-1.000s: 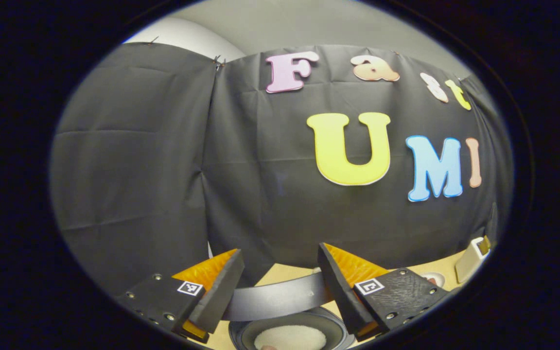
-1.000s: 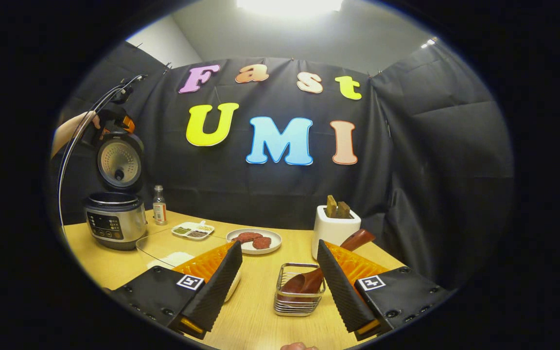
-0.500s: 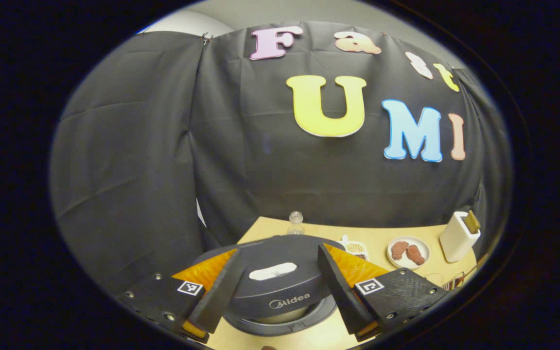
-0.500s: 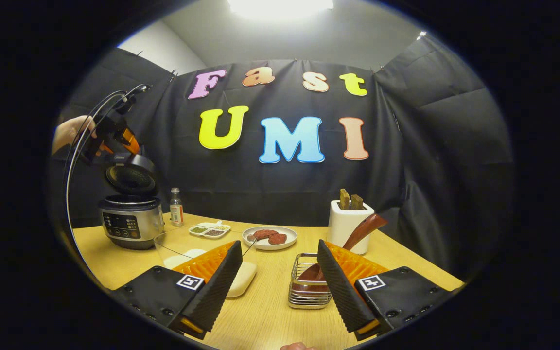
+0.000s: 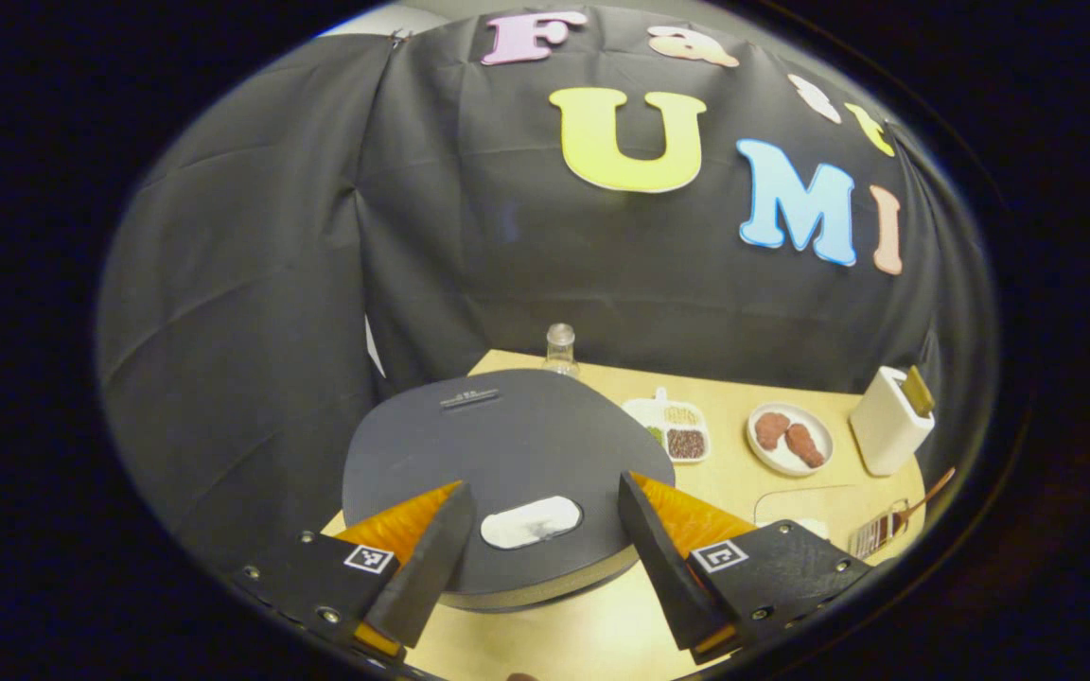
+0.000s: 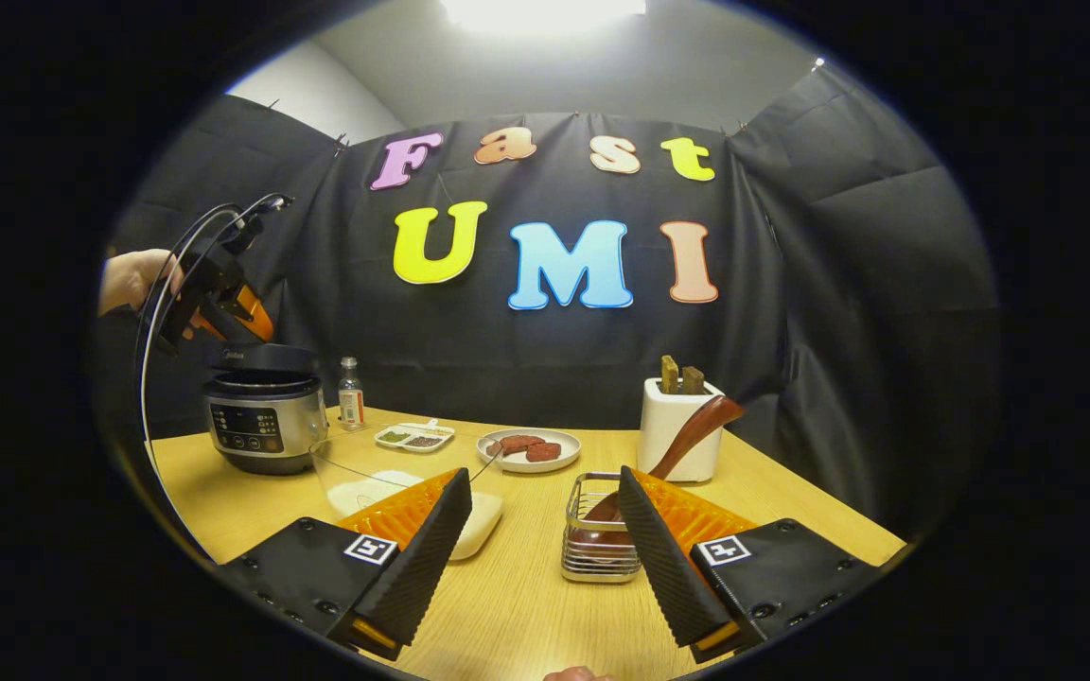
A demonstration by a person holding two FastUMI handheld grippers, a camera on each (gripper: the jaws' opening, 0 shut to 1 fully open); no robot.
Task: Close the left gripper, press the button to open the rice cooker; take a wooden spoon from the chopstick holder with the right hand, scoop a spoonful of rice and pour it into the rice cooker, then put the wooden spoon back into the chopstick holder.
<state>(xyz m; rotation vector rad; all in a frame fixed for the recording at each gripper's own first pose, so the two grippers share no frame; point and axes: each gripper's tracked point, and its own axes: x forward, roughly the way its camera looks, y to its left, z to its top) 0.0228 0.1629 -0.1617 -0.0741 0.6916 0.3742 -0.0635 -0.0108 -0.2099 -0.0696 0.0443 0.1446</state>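
The rice cooker (image 5: 498,445) sits right under my left gripper (image 5: 545,487), its dark lid lying flat with a white patch (image 5: 531,522) between my open fingers. In the right gripper view the cooker (image 6: 264,426) stands at the far left of the table with its lid down, and a hand (image 6: 129,279) holds the left gripper (image 6: 223,303) just above it. The wooden spoon (image 6: 692,430) leans in the wire holder (image 6: 597,558), bowl end down, just ahead of my right gripper (image 6: 545,478), which is open and holds nothing. A glass bowl of rice (image 6: 356,473) stands front left.
A white holder (image 6: 677,435) with wooden pieces stands behind the wire holder. A plate of meat (image 6: 528,447), a divided seasoning dish (image 6: 414,437) and a small bottle (image 6: 349,392) line the back of the wooden table (image 6: 507,605). Black cloth walls close in behind.
The cooker's lid has swung from upright down to flat, and the left gripper has come down with it. The right gripper has barely shifted; the spoon stays in the wire holder.
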